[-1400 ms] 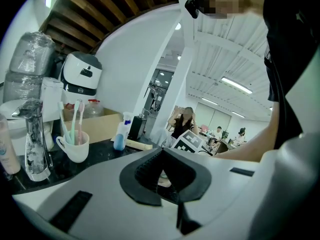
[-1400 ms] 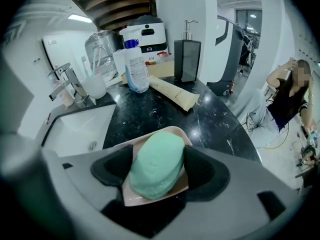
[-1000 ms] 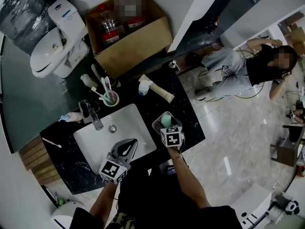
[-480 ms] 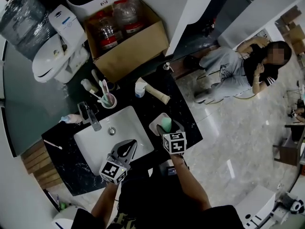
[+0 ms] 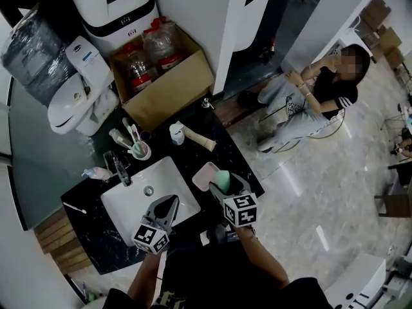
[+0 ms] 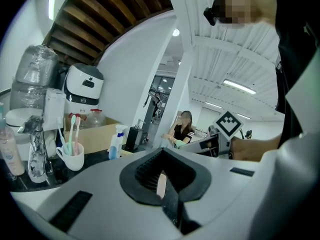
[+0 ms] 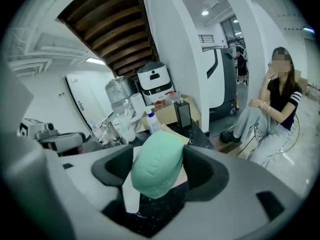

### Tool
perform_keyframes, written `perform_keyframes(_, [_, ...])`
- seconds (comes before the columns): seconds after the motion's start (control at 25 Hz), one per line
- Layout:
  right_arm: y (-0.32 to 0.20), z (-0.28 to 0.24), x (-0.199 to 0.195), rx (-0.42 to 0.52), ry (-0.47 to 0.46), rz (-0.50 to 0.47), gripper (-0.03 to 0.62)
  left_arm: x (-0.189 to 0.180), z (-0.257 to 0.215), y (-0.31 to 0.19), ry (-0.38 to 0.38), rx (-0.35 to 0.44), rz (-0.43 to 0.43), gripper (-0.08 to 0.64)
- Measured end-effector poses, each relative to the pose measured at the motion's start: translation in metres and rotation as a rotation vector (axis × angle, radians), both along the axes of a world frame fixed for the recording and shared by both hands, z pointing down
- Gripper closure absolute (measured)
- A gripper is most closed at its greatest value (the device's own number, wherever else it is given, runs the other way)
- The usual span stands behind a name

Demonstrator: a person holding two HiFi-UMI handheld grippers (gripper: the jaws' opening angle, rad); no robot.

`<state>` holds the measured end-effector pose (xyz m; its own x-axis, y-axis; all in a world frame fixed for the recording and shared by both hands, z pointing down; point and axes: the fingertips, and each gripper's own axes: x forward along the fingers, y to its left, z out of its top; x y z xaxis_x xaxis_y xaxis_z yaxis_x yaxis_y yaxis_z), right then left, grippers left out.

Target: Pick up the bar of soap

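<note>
Soap is the thing, and I judge the pick mostly done: the green bar of soap (image 7: 156,166) sits squeezed between the two dark pads of my right gripper (image 7: 159,175), jaws closed only as far as the bar's width allows, the bar tilted a little. In the head view it hangs over the pale soap dish (image 5: 205,172), which lies near the right edge of the dark counter (image 5: 228,163), just right of the white sink (image 5: 132,198). Whether the bar is fully clear of the dish I cannot tell; what seems left is to carry it up and away. My left gripper (image 6: 162,181) has its jaws pressed together on nothing and hovers over the sink's near rim, apart from the soap. Toward the counter's far edge stand a tap (image 5: 120,171), a cup of toothbrushes (image 5: 140,150) and a spray bottle (image 5: 176,134), all well apart from the dish. Nothing stands over the bar to block a lift; a slippery bar could slide in the pads.
</note>
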<state>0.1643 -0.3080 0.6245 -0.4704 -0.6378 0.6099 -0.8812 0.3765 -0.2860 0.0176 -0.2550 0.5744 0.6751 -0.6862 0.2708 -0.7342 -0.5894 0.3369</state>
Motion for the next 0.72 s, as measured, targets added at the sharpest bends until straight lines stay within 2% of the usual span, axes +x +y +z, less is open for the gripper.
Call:
perform_keyframes(0.32, [0.024, -0.057, 0.030, 0.081, -0.069, 0.000, 0.274, 0.030, -0.033, 0.013, 0.024, 0.073, 0.019, 0.551])
perform_keyframes(0.56, [0.035, -0.077, 0.039, 0.125, -0.119, -0.027, 0.275, 0.031, -0.052, 0.019, 0.012, 0.142, -0.018, 0.552])
perform_keyframes(0.72, [0.041, -0.085, 0.039, 0.136, -0.130, -0.060, 0.275, 0.029, -0.056, 0.028, 0.016, 0.156, -0.039, 0.551])
